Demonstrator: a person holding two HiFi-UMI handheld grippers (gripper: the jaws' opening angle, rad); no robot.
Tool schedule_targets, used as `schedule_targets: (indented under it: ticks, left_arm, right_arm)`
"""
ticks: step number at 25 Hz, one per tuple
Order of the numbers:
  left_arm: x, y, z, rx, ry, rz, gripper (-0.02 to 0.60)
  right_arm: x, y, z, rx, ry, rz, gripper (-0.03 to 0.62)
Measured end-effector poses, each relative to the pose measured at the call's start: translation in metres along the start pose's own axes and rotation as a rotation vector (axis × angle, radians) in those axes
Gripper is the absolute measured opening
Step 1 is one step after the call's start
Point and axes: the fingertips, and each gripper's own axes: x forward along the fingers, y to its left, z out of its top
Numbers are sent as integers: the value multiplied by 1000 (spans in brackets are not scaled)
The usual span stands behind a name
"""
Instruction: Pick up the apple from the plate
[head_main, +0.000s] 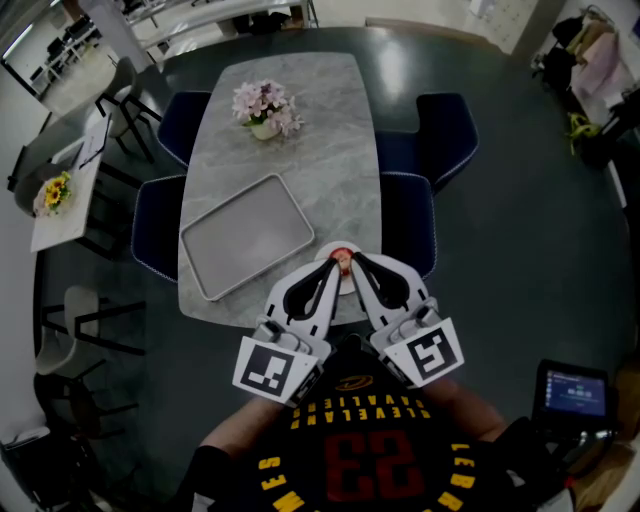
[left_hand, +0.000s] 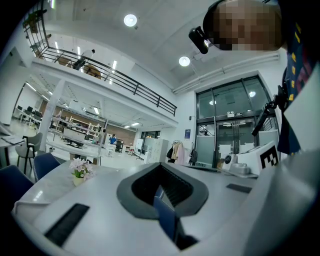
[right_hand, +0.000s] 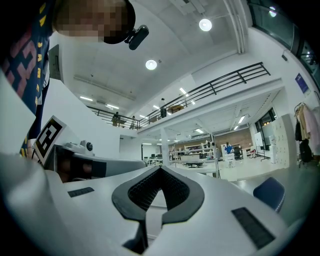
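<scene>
The apple (head_main: 343, 260) shows as a small red patch on a white plate (head_main: 324, 250) near the front edge of the grey marble table (head_main: 330, 150). Both grippers are held side by side over the plate, and their tips meet just above the apple, hiding most of it. My left gripper (head_main: 333, 266) (left_hand: 160, 165) is shut with nothing between its pads. My right gripper (head_main: 357, 260) (right_hand: 160, 169) is also shut and empty. Both gripper views look level across the room and show neither apple nor plate.
A grey rectangular tray (head_main: 247, 235) lies left of the plate. A vase of pink flowers (head_main: 265, 108) (left_hand: 80, 169) stands at the table's far end. Dark blue chairs (head_main: 445, 135) flank the table. A small screen device (head_main: 574, 392) sits at lower right.
</scene>
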Motion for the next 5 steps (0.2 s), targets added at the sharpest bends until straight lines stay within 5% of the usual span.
schedule_targets:
  ticks: [5]
  left_arm:
    - [2, 0, 8, 10, -20, -1, 0]
  right_arm:
    - [0, -1, 0, 2, -1, -7, 6]
